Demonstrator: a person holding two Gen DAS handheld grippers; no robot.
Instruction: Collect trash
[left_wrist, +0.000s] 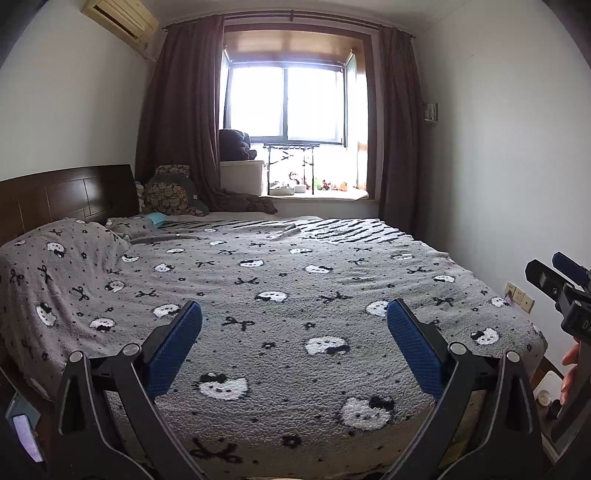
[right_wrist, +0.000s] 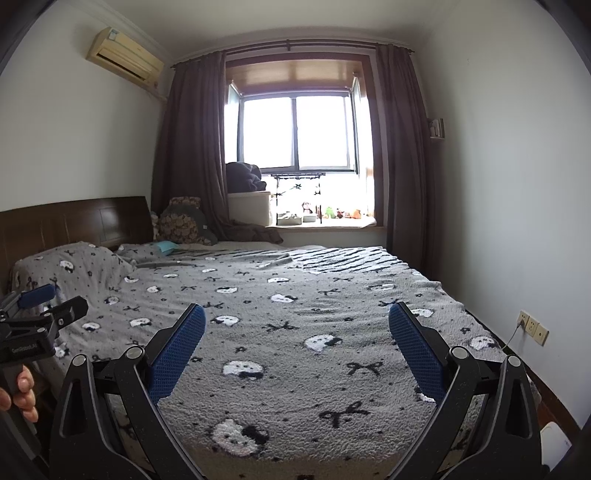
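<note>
Both wide open and empty, my left gripper (left_wrist: 294, 325) and right gripper (right_wrist: 297, 328) hover over the bed's foot, so I'd scan before committing: likeliest trash is a small turquoise scrap (left_wrist: 158, 218) far off by the headboard (left_wrist: 66, 195), a long reach across the fuzzy blanket (left_wrist: 295, 280).

Bed (left_wrist: 295, 295): broad flat blanket surface open from near edge to middle; far edge crowded by cushions (left_wrist: 168, 195) and folded cloth; headboard (left_wrist: 66, 195) bounds left edge; wall (left_wrist: 498, 166) close along right edge
</note>
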